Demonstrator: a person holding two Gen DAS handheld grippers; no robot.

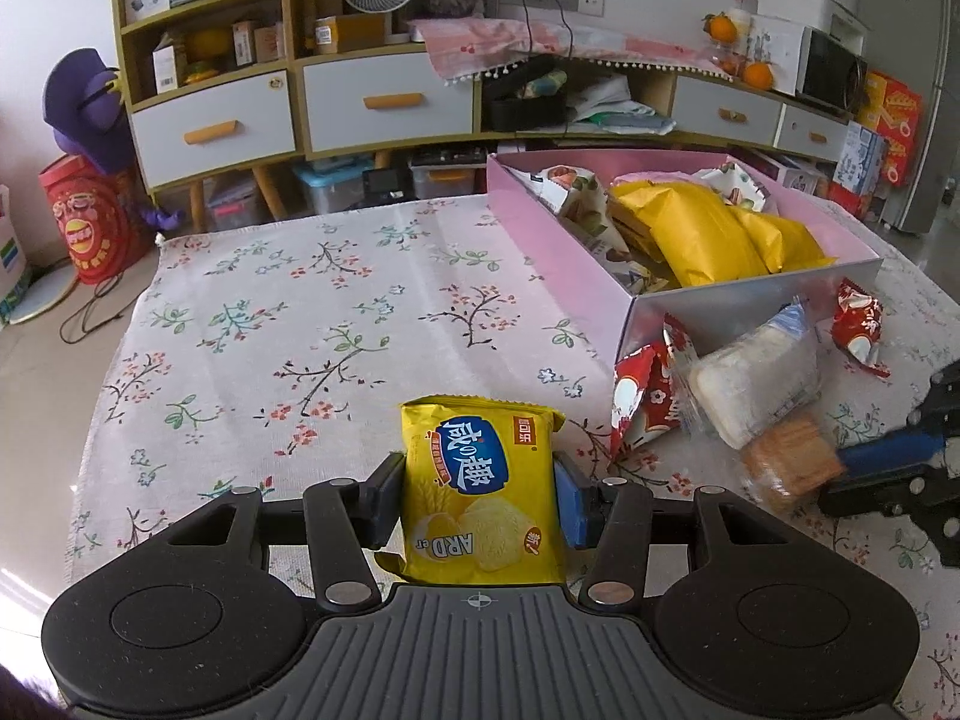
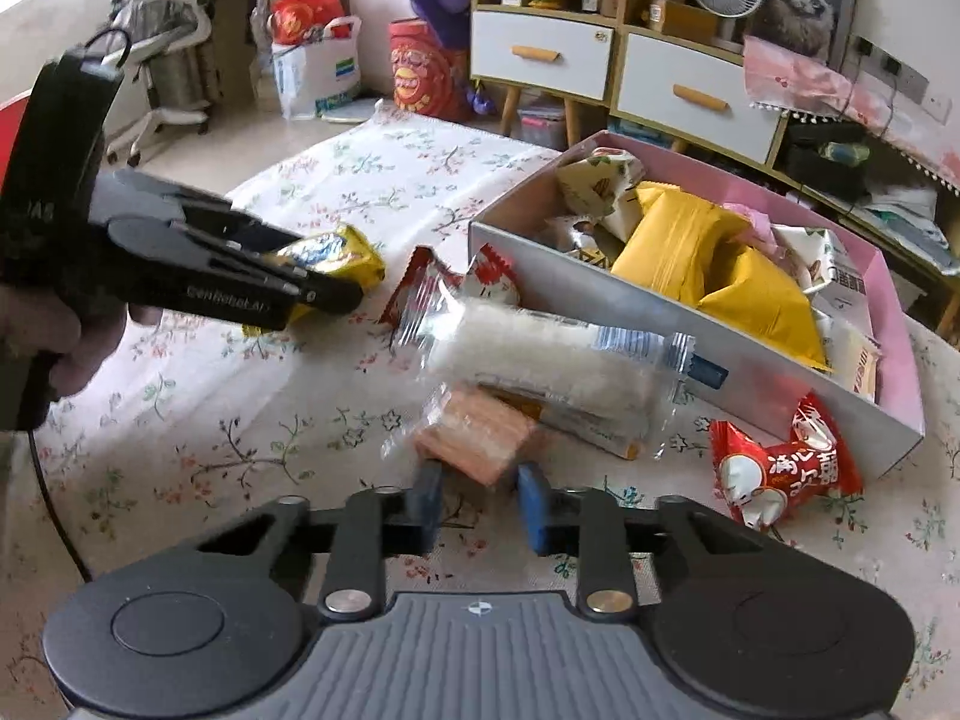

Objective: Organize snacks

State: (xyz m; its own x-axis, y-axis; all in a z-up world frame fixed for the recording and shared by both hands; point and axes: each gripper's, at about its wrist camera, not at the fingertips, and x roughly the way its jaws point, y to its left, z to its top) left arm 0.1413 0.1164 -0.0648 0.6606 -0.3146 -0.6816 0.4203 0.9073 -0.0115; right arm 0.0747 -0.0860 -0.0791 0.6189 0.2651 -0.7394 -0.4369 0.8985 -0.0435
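While pink box holds yellow packets | left hand-held gripper clamps biscuit pack

The yellow snack packet reads "咸の趣" and, upside down, "ARD".

Each gripper is black, with a grey ribbed plate in the middle of its near edge. A small cross-in-a-circle mark sits at the top of that plate. On each side of the plate is a big round black disc with a ring on it. Black bars run from the plate out to the fingers, joined by shiny silver round pins.

The left gripper has one black finger and one blue finger. The right gripper has dark blue fingers.

Seen from the right wrist, the left gripper has faint pale letters on its side, a thick black handle and a thin black cable hanging down.
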